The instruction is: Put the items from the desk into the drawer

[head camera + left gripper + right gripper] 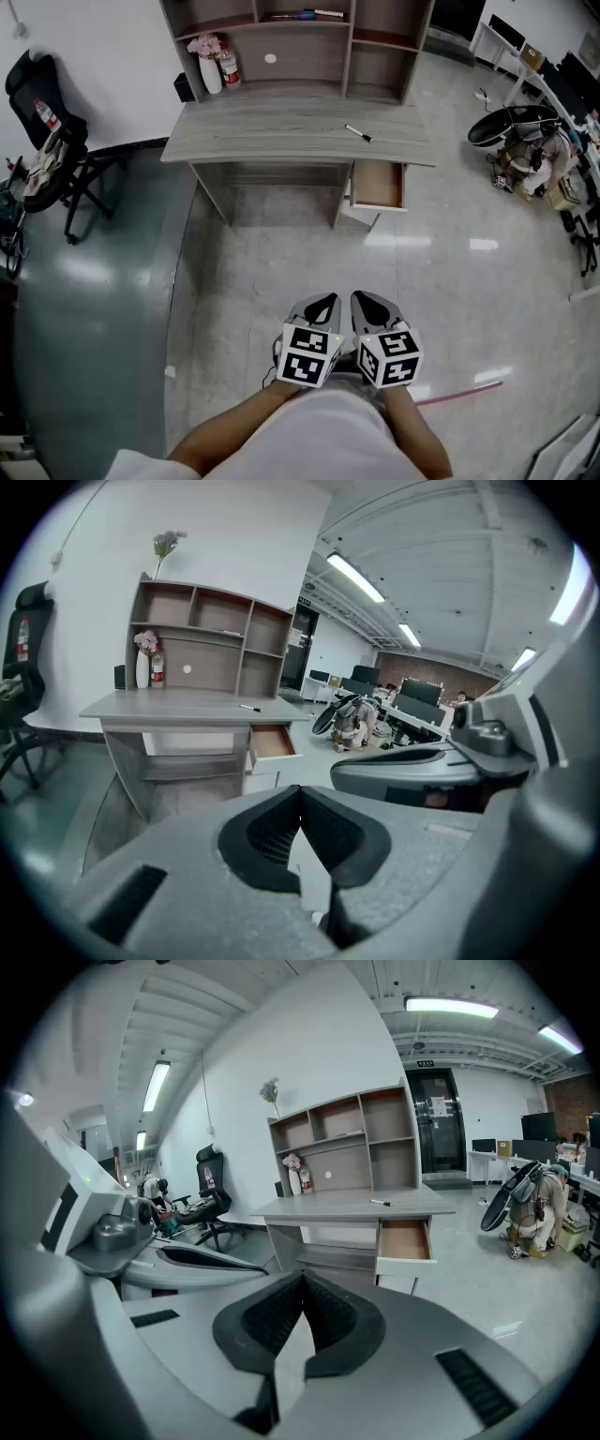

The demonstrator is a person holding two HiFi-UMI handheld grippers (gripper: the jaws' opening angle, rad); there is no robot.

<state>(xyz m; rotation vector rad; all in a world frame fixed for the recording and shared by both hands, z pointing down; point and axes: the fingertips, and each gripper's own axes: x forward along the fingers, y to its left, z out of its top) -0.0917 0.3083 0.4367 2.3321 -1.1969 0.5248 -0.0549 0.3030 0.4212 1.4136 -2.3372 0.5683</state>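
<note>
Left hand-held gripper (322,306) and right hand-held gripper (368,303) side by side near the person, each with jaws pressed together on nothing, table (272,131) far ahead, black marker (358,133) on its right part, open drawer (378,185) under its right end

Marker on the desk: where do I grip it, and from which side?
Probably take the marker mid-barrel from straight above, right claw turned across its slanted length. It lies flat on the desk, so only its long sides offer purchase.
</note>
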